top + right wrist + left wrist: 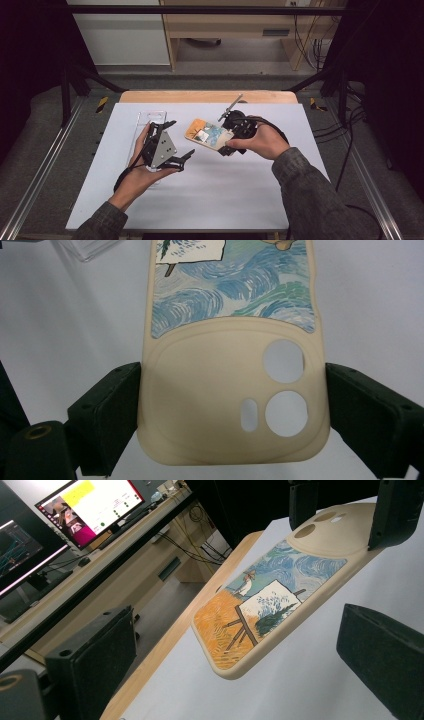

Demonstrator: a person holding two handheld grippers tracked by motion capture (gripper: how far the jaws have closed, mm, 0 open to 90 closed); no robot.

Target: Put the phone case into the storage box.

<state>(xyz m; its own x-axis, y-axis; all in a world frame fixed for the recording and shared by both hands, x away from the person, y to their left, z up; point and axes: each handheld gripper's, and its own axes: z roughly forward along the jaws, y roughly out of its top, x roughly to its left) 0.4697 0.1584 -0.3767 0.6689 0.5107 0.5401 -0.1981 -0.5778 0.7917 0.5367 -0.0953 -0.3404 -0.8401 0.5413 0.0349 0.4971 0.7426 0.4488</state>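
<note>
Phone case (230, 365), cream-edged with a painted scene on its back, is clamped at its camera-cutout end between the jaws of the right hand-held gripper (231, 136) and held above the white worktop (240, 195). Its free end points toward the left hand-held gripper (172, 142), whose jaws stand wide apart and empty, just short of it. A clear plastic tray (148, 118) lies beyond the left hand-held gripper.

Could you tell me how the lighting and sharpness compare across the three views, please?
High view: white mat brightly lit, surroundings nearly black, slightly soft. Left gripper view: phone case sharp, near fingers softer, monitor glaring. Right gripper view: evenly lit, case crisp, faint shadows at its edges.
</note>
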